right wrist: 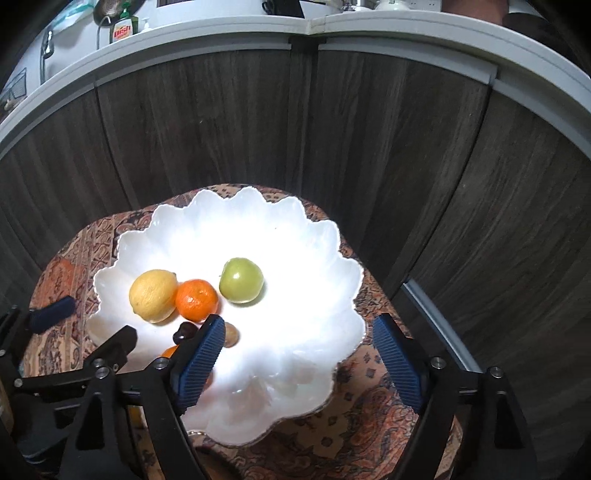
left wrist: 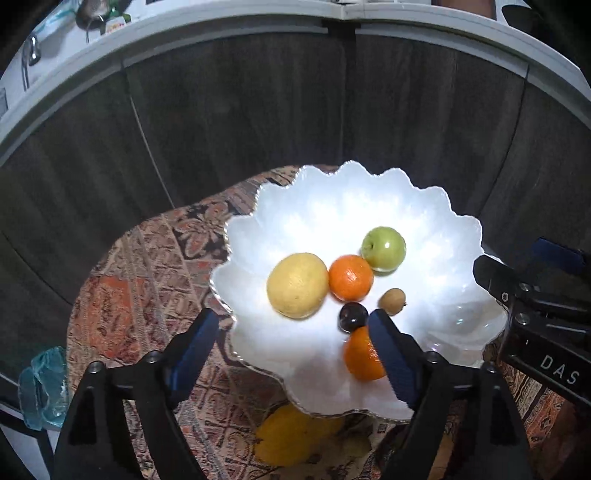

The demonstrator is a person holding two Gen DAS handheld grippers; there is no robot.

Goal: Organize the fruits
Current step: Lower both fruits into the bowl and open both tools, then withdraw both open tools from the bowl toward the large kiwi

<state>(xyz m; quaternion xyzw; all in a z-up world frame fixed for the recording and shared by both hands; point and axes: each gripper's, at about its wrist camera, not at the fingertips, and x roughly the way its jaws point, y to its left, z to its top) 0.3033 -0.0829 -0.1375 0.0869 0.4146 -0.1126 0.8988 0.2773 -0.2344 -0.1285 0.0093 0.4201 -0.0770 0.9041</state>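
Observation:
A white scalloped bowl [left wrist: 436,206] [right wrist: 317,258] sits on a patterned cloth. In it lie a lemon [left wrist: 297,285] [right wrist: 153,294], an orange [left wrist: 350,277] [right wrist: 196,300], a green apple [left wrist: 383,248] [right wrist: 241,280], a dark plum [left wrist: 352,316] [right wrist: 184,331], a small brown fruit [left wrist: 392,301] [right wrist: 232,334] and a second orange [left wrist: 362,356] [right wrist: 169,350]. My left gripper [left wrist: 293,356] is open and empty above the bowl's near left rim. My right gripper [right wrist: 297,360] is open and empty above the bowl's near right side, and shows in the left wrist view [left wrist: 517,291].
A yellow fruit [left wrist: 291,435] lies on the cloth [left wrist: 147,266] under the bowl's near rim. A blue glass piece [left wrist: 42,387] stands at the table's left edge. Dark wood cabinet doors [left wrist: 258,110] and a grey counter edge [right wrist: 221,33] are behind.

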